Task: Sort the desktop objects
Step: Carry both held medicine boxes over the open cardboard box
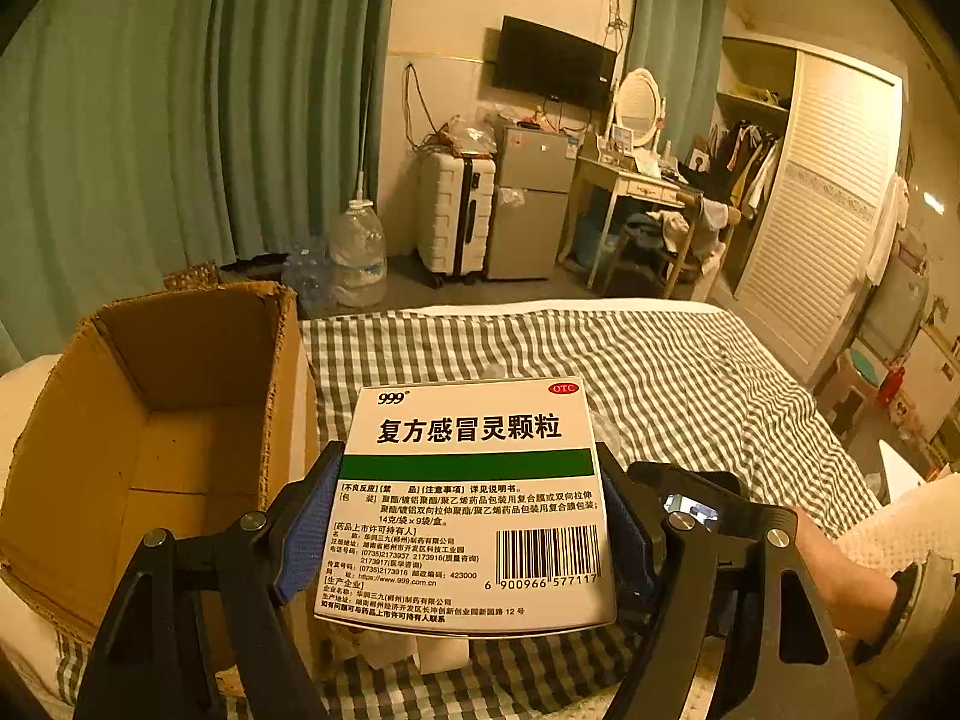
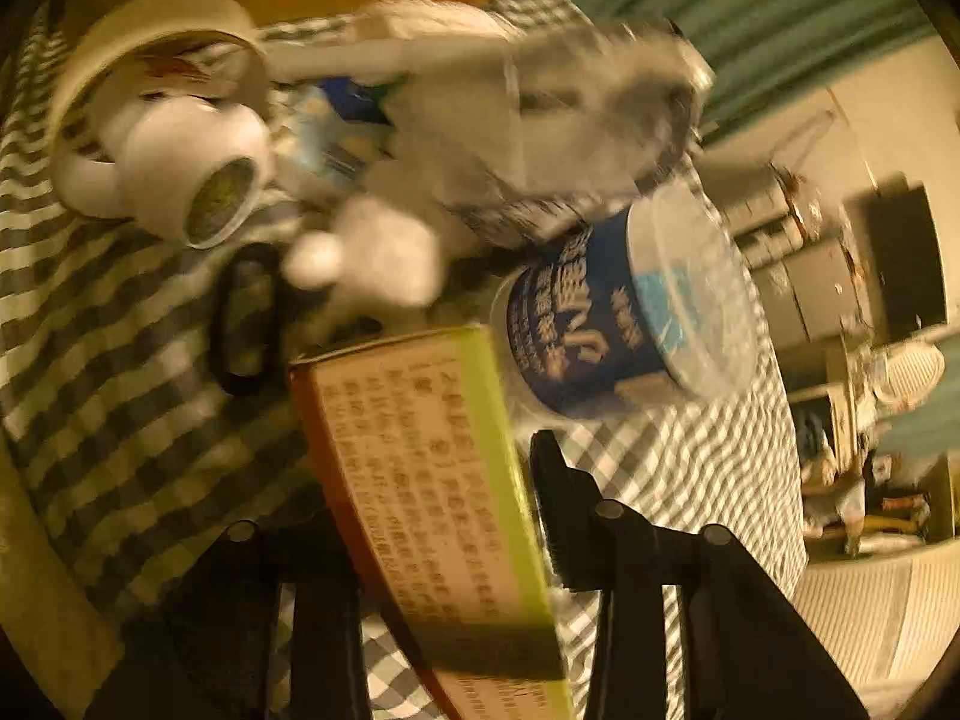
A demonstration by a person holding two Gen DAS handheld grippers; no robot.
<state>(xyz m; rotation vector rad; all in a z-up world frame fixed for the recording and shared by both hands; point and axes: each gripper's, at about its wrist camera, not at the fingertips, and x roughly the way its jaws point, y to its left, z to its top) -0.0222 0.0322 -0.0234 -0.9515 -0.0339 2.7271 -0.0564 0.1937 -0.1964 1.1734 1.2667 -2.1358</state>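
My left gripper [image 1: 468, 462] is shut on a white medicine box [image 1: 474, 516] with a green stripe and a barcode, and the blue pads press on its two sides. It hangs above the checked cloth [image 1: 660, 372], just right of an open cardboard box [image 1: 180, 420]. In the blurred right wrist view, my right gripper [image 2: 432, 480] points down at the clutter. A yellow-green and orange carton [image 2: 432, 468] stands between its fingers, and the right finger [image 2: 561, 504] lies against the carton's edge. The left finger is mostly dark and hidden.
Beyond the carton on the checked cloth [image 2: 120, 312] lie a blue cup with a clear lid [image 2: 606, 324], white tape rolls [image 2: 192, 180], a black ring [image 2: 246, 324] and crumpled clear plastic [image 2: 570, 108]. A person's hand [image 1: 840, 570] shows at the lower right.
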